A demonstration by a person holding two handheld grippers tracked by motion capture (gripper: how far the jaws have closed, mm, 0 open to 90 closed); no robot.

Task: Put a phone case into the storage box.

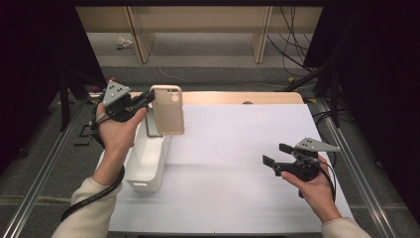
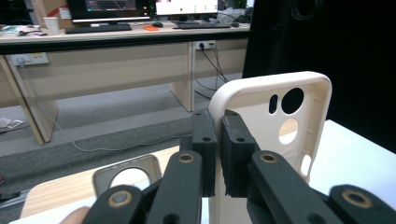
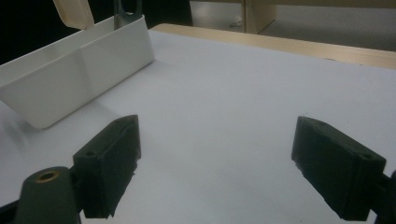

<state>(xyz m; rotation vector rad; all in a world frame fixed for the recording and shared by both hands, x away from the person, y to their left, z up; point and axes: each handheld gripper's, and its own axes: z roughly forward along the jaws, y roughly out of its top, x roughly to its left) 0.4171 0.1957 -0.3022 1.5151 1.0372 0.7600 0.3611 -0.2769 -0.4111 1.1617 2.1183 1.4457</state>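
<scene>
A person's left gripper pinches the side rim of a cream-coloured, soft plastic phone case and holds it upright in the air above the far end of a long white plastic bin, which sits at the left edge of a table covered in white sheeting. In the left gripper view the two black jaws stand almost together with only the case's thin edge between them, the camera cut-outs facing the lens. The right gripper hovers low over the bare sheet on the right, well apart from the bin, its jaws spread wide and holding nothing. A second case, grey-rimmed with a round opening, stands in the bin just behind the lifted one. The step in hand looks to be carrying the cream case clear of the bin; done well, that means keeping the pinch square on the rim so the flexible wall does not buckle or slip, lifting until the lower edge clears the bin wall, and bringing it toward the open middle of the sheet where the waiting right gripper could take the opposite edge. The bottom of the cream case is cut off in the left gripper view, and the bin's interior is hidden by its wall, so whether more cases lie inside cannot be made out; the grey case may lean on the far wall.
</scene>
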